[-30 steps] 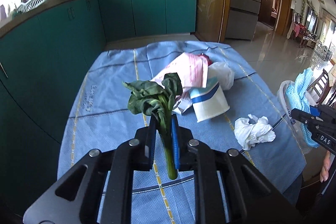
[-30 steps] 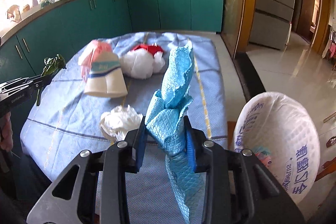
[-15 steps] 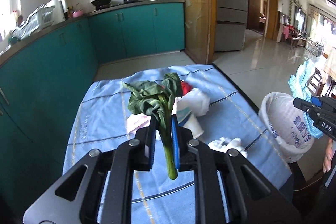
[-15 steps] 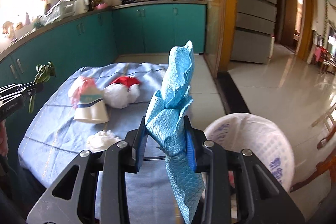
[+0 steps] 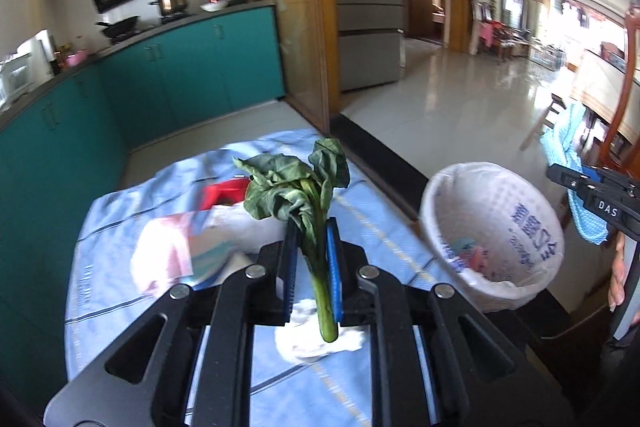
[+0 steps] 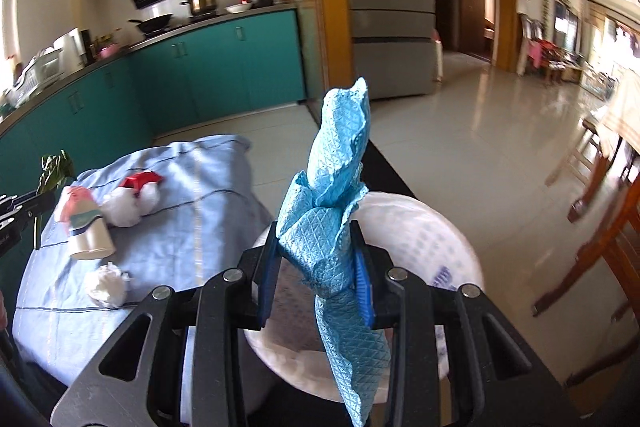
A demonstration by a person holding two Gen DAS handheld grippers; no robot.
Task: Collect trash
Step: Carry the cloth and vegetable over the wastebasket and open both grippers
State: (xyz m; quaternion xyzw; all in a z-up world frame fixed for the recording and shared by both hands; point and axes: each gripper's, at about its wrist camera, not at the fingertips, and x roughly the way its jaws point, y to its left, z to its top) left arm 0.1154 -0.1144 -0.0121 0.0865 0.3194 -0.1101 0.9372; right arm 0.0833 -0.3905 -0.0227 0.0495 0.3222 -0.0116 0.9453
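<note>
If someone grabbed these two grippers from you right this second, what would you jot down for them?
Left gripper: shut on the wilted green vegetable, held above the table.
Right gripper: shut on the blue cloth, over the lined trash bin.
Bin already holds some scraps.
Left on the blue tablecloth: paper cup, crumpled tissue, white wad with red piece.
Next, probably: drop the vegetable into the bin, then collect the rest.
</note>
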